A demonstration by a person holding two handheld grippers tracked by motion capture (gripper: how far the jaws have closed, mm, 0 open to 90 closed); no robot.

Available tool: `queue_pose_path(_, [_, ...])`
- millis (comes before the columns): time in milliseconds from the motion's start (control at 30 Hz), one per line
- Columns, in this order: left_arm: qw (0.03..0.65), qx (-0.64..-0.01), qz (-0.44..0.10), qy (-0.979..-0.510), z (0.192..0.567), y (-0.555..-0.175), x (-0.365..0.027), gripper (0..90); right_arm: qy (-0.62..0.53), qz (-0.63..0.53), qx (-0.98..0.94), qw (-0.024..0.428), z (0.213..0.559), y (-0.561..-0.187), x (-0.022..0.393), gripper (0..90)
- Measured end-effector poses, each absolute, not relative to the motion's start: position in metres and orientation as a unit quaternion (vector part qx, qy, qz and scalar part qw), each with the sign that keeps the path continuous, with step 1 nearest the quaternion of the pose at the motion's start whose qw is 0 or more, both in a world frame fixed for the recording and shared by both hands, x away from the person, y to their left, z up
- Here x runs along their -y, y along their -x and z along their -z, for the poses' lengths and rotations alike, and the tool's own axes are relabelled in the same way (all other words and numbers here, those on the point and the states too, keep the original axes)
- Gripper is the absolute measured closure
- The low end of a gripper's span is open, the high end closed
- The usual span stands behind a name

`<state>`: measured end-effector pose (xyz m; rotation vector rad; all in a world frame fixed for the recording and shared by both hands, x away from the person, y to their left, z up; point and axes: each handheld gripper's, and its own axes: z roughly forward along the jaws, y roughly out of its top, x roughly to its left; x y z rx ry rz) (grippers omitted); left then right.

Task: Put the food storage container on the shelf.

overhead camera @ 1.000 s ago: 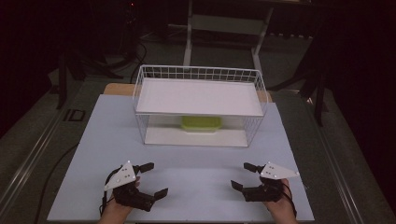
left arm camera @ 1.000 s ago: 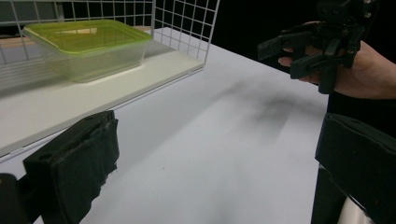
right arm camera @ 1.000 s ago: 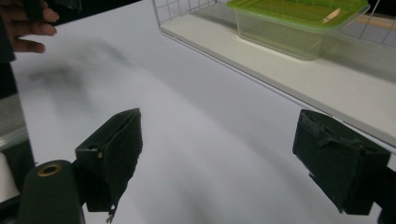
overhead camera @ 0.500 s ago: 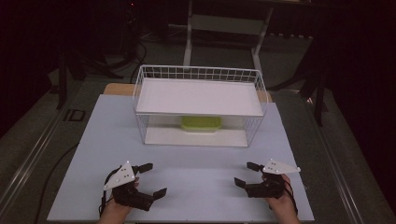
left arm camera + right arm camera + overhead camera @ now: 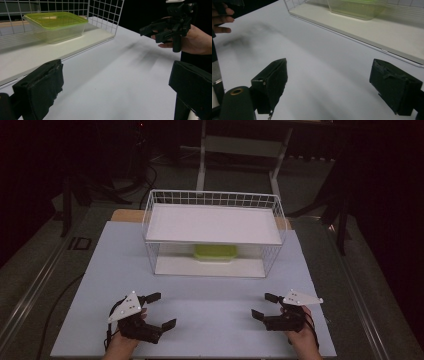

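Both my grippers, left (image 5: 156, 310) and right (image 5: 263, 306), hover wide and empty over the near tabletop (image 5: 210, 295). The box (image 5: 215, 252) sits on the rack's (image 5: 212, 200) lower shelf, well apart. Looks like light, stiff, slick plastic; I'd pinch across its short sides under the green lid (image 5: 56, 18).

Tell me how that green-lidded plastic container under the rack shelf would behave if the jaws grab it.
The container looks clear, thin-walled and empty, so probably light and slightly flexible. Its smooth sides may slip. Low and broad, it seems unlikely to tip.
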<state>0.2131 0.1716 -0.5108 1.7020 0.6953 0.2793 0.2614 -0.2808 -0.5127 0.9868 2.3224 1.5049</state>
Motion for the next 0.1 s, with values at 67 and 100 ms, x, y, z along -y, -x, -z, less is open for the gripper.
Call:
queue_pose_path(67, [0.598, -0.3, -0.121, -0.734, 0.5108, -0.2133, -0.1718, 0.4, -0.334, -0.508, -0.787, 0.105, 0.5126, -0.2612, 0.2806, 14.8])
queue_pose_path(100, [0.598, -0.3, -0.121, -0.733, 0.5109, -0.2135, -0.172, 0.4, -0.333, -0.51, -0.787, 0.101, 0.5125, -0.2613, 0.2807, 14.8])
